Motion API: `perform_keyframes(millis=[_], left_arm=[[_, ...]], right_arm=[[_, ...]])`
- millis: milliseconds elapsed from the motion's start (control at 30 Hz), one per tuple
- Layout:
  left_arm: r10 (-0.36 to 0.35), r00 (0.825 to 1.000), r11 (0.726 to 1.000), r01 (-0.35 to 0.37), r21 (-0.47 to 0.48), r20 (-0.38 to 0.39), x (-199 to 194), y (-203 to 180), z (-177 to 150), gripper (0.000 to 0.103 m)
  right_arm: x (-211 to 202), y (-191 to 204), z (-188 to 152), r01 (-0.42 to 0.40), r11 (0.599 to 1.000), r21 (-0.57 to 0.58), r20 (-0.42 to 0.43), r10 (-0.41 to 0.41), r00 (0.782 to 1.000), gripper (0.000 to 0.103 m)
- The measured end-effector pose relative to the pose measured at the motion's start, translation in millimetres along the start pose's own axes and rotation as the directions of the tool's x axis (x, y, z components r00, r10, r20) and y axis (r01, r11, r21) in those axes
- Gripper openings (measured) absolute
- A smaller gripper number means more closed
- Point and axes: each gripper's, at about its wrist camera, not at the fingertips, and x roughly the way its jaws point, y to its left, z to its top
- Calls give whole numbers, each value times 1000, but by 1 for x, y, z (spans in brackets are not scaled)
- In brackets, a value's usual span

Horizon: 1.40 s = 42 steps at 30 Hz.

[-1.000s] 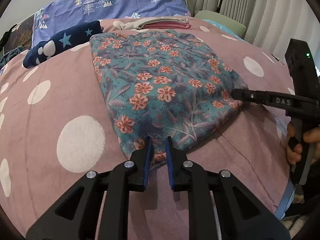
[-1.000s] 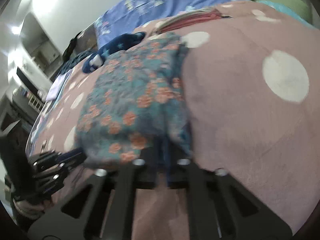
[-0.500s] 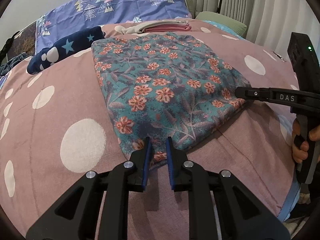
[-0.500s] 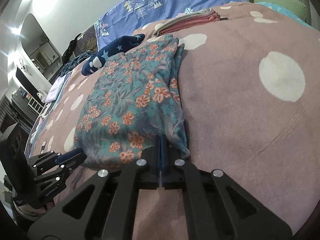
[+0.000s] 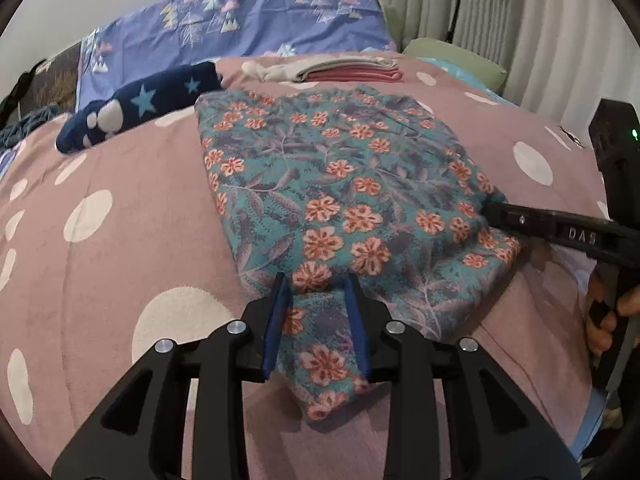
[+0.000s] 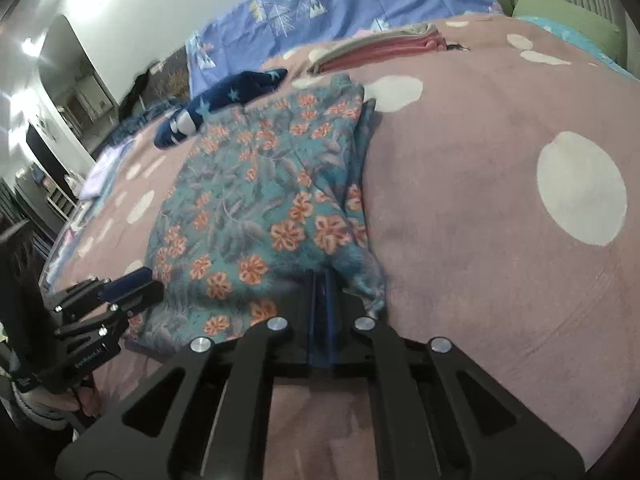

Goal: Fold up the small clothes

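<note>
On the pink polka-dot bedspread I've got the floral garment lying folded flat as a rough rectangle, pretty much in the middle of the bed. That's my landmark for everything else.

At the garment's near corner, my left gripper has its blue-padded fingers spread apart, with a loose flap of the floral fabric lying between them. The pads aren't pinching it, the cloth just sits in the gap. From the right wrist view I can see the same gripper off at the garment's near-left corner, tips right at the fabric edge.

My right gripper is at the garment's other near corner, fingers pressed together. The hem bunches right at the tips, and it looks like a bit of cloth is clamped in there, though the fabric hides the very tips. In the left wrist view that gripper comes in from the side and touches the garment's right edge.

Beyond the garment, touching its far-left corner, there's a navy star-print piece. Just past the far edge sits a folded stack of pink and grey clothes. Further back is a blue pillow with a tree pattern, and a green pillow far right by the curtains.
</note>
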Motion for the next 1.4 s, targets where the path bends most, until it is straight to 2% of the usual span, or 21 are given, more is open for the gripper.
perform_keyframes(millis=[100,267,333,400,433,467,567,700,767,1000,1067,1200,1400], left_arm=[[-5,1000,1000,5,27,-7,-1,-2,1,38],[-11,1000,999,11,45,-9,-6,-6,2,45],[-21,1000,999,22,44,-9,-9,-6,4,46],[-31,1000,999,31,32,5,-13,-3,9,46],[-24,999,999,24,23,24,-16,1,14,47],[-13,999,1000,12,16,40,-18,4,18,50],[29,998,1000,-28,-11,56,-14,17,28,55],[48,999,998,-47,-52,18,1,33,35,55],[32,999,997,-32,-70,-6,10,39,34,56],[-54,998,990,48,-132,-42,31,58,37,71],[-90,995,984,81,-156,-52,38,62,39,73],[-145,988,975,134,-179,-51,50,67,47,76],[-187,981,970,176,-166,-49,66,68,64,77]], right_arm=[[0,3,3,4,1000,-8,-13,-4,1000,3],[-14,3,13,-31,1000,5,2,31,1000,17],[-19,5,20,-10,1000,-19,20,10,1000,18],[-21,9,30,55,997,-59,47,-53,998,26],[-21,10,33,69,995,-69,52,-66,996,34],[-21,11,36,76,994,-75,55,-72,996,37],[-17,12,46,74,993,-87,53,-69,996,43],[-5,13,55,65,993,-100,35,-62,997,48],[1,11,58,56,993,-100,20,-54,998,49],[30,-4,64,21,999,-50,-60,-24,998,51],[34,-5,64,9,999,-50,-65,-13,998,56],[40,-12,72,-49,998,-27,-76,47,996,58],[55,-31,90,-170,985,33,-77,172,982,58]])
